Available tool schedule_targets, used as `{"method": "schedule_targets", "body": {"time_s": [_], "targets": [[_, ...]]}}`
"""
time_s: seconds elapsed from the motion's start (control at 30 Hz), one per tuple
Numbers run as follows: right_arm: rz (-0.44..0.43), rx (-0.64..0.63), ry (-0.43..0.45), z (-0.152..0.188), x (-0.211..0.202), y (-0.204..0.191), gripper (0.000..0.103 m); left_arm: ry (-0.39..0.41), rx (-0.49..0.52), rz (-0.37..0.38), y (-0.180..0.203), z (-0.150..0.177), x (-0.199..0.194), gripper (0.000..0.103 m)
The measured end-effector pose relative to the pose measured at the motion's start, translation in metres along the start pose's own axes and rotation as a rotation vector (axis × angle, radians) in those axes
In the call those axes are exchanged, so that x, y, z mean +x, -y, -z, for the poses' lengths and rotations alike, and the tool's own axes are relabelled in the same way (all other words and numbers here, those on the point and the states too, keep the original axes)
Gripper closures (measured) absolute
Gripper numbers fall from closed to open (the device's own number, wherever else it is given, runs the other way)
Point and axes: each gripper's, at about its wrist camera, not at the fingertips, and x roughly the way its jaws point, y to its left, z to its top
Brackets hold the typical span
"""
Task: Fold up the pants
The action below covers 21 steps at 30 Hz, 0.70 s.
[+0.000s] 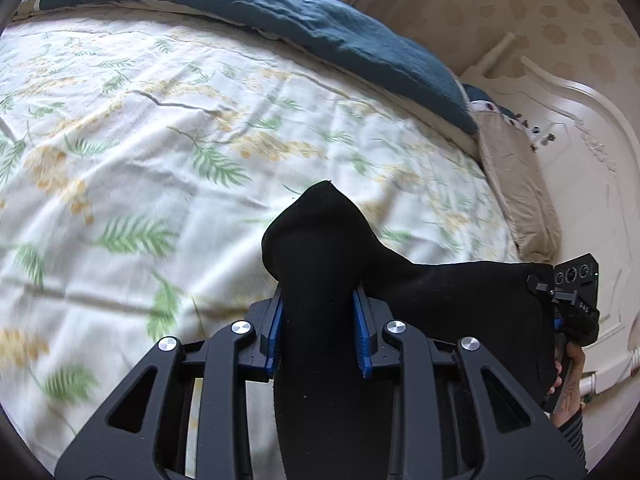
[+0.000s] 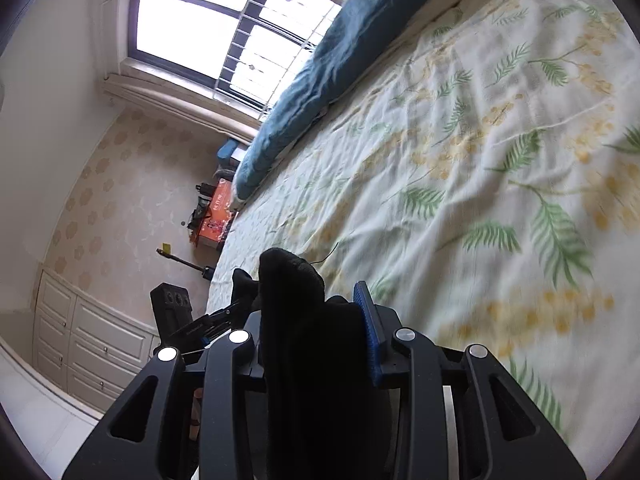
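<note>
The black pants (image 1: 320,264) hang between my two grippers above a bed with a floral sheet (image 1: 140,140). My left gripper (image 1: 319,332) is shut on a bunched fold of the pants, which sticks up past the blue pads (image 1: 362,340). The cloth stretches right to my right gripper (image 1: 576,304), held by a hand. In the right wrist view my right gripper (image 2: 316,320) is shut on the pants (image 2: 292,280), with one blue pad (image 2: 370,332) showing. The left gripper (image 2: 208,328) shows at its left, also holding black cloth.
A dark blue quilt (image 1: 280,12) lies along the far side of the bed. A white headboard (image 1: 580,128) and a beige pillow (image 1: 516,184) are at the right. Beside the bed are an orange box (image 2: 218,216), white cabinets (image 2: 92,344) and a window (image 2: 224,28).
</note>
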Motion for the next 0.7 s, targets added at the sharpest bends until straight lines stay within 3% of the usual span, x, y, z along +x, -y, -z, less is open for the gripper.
{"method": "schedule_targets", "body": {"time_s": [0.17,0.3,0.7], "targets": [[0.025,0.061,-0.026,-0.002,0.014,0.029,0.070,-0.037,-0.002,-0.018,-0.010,0.000,0.019,0.075],[-0.031,0.131,-0.012,0.006,0.016,0.054,0.070,-0.029,0.000,0.002,-0.014,0.002,0.021,0.074],[-0.050,0.135,-0.003,0.009,0.013,0.064,0.069,-0.029,-0.031,0.036,-0.023,0.003,0.026,0.069]]}}
